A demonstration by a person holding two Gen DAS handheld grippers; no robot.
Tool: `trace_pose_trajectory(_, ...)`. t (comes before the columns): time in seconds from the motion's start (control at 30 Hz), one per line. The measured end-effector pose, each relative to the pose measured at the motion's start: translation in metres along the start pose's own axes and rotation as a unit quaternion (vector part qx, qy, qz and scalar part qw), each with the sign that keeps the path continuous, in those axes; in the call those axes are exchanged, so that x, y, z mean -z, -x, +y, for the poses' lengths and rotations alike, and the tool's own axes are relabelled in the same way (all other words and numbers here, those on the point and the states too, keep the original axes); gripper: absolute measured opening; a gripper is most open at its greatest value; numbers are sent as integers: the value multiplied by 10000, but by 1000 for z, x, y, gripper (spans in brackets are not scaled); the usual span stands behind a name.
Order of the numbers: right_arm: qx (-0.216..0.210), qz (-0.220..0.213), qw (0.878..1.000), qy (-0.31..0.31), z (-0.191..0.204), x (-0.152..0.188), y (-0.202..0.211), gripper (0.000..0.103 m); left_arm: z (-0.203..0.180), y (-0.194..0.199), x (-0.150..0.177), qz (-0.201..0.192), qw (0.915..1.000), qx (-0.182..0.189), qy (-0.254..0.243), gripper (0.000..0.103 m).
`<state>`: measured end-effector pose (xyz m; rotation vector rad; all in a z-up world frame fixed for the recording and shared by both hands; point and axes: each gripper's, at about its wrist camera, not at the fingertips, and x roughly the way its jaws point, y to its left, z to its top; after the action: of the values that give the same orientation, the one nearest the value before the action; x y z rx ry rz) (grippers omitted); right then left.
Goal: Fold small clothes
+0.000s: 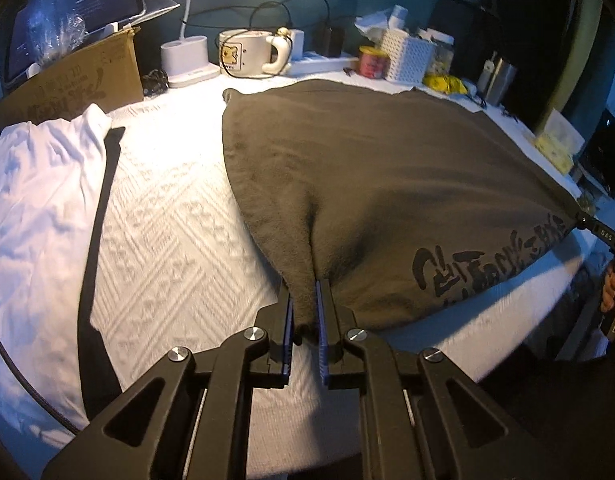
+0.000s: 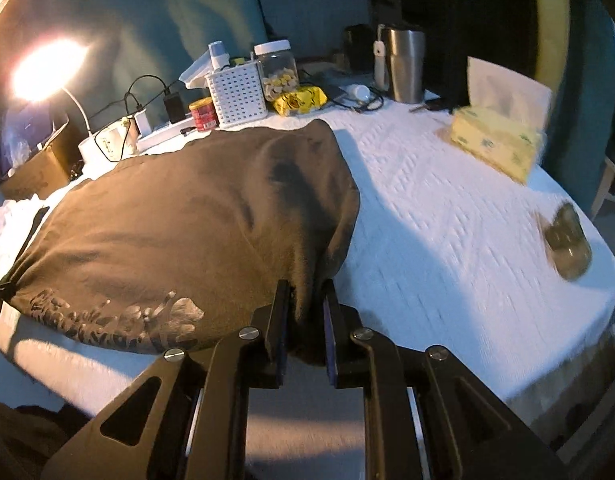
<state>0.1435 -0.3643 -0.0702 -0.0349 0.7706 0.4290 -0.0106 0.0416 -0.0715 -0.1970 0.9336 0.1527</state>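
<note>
A dark olive garment (image 1: 367,168) with black printed lettering (image 1: 487,256) lies spread on the white quilted cover (image 1: 167,220). Its near edge is lifted off the surface. My left gripper (image 1: 305,284) is shut on the garment's near left corner, with cloth bunched between the pads. In the right wrist view, my right gripper (image 2: 305,284) is shut on the near right corner of the same garment (image 2: 167,220). The right gripper (image 1: 591,226) also shows at the right edge of the left wrist view, held by a hand. The cloth hangs taut between the two grips.
A white garment (image 1: 39,184) with a black strip (image 1: 99,220) lies at the left. Along the back stand a cardboard box (image 1: 75,80), a mug (image 1: 247,54), a white basket (image 1: 407,56) and a steel tumbler (image 2: 403,64). A tissue box (image 2: 495,148) and a small jar (image 2: 567,240) sit at the right.
</note>
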Motion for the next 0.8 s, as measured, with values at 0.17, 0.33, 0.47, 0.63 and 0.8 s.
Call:
trace_pose_trajectory(0.17,-26,78,9999,-123,-4,19,9,16,-5,5,4,1,9998,-95,-160,9)
trace_pose_trajectory(0.33,-15,81,9998,-183,-3,27,10,16,-4,-2,8,108,9996,-169,-197,9)
trace_pose_trajectory(0.47,-8,118,9997,-225,-5,31,4,16,-1,-10,12,238,9994,-180,-182,9)
trace_pose_trajectory(0.63,-91,105,9993,-338,-11,33,3,16,6,-10,9,419,9988,-214,105,16)
trace_pose_trajectory(0.8,-179,165,9983,-522,-15,30,4,21,9,14,-2,177,9986,-479,149,23)
